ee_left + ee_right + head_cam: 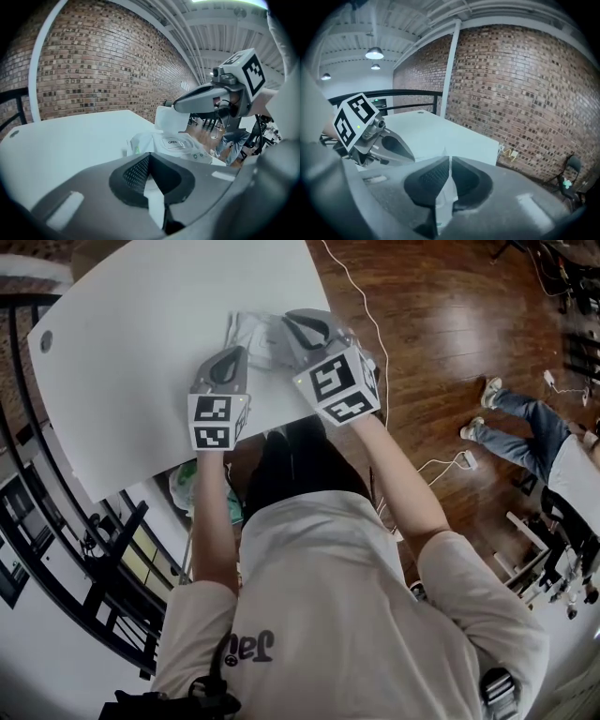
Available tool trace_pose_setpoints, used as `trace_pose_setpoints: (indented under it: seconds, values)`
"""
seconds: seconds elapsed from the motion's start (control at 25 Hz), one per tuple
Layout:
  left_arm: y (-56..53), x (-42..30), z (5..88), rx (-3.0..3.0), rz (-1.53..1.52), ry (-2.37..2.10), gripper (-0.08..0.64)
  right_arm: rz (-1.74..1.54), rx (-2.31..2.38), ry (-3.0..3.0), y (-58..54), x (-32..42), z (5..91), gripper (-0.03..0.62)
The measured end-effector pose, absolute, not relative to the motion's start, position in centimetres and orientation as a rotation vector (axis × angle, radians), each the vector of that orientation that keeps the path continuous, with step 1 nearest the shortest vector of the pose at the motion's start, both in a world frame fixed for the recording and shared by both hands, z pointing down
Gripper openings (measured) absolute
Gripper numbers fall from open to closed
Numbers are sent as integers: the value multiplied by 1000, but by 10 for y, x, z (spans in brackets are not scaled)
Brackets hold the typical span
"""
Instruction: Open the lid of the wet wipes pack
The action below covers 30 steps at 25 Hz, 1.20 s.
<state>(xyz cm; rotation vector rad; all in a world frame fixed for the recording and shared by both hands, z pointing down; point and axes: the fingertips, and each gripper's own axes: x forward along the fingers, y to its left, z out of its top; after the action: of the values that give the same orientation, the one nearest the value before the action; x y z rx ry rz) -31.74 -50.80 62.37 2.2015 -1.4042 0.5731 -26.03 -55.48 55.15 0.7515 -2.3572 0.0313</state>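
From the head view, the soft white plastic wet wipes pack [255, 337] lay near the edge of the pale white desk [141, 343]. It was mostly covered by the two grippers that met over it, so its lid could not be read from there. The left gripper [230, 360] reached it from the near side and the right gripper [305, 329] came over its right end. Both sets of fingertips were hidden under their grey shells. A second person [539, 432] on the brown wooden floor [422, 324] was cut off at the picture's right edge.

In the left gripper view, that gripper's jaws were pressed together on a thin white strip. It appeared to be the near edge of the pack's wrapper, though where it joined the pack was hidden behind the jaws. Beyond them the pack showed a label marked OPEN. A white flap [167, 119] stood up from its far end, touching the tip of the right gripper. The red brick wall [103, 65] filled the background.

In the right gripper view, that gripper's jaws were clamped on a thin white flap that ran down between the pads, its lower end lost in shadow. The pack itself was out of sight below the jaws. The left gripper appeared at the left, partly cut off.
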Motion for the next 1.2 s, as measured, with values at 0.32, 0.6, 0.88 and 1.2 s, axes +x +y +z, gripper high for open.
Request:
trace_pose_setpoints:
  seconds: [0.32, 0.6, 0.88, 1.2]
  values:
    - [-509, -317, 624, 2175, 550, -1434, 15, 224, 710, -2404, -589, -251, 571, 19]
    - [-509, -315, 623, 2166, 520, -1432, 15, 378, 413, -2421, -606, -251, 605, 29]
    - [-507, -314, 621, 2166, 521, -1436, 15, 593, 254, -2442, -605, -250, 627, 34]
    - [-511, -318, 620, 2153, 486, -1443, 15, 538, 136, -2293, -593, -262, 653, -9]
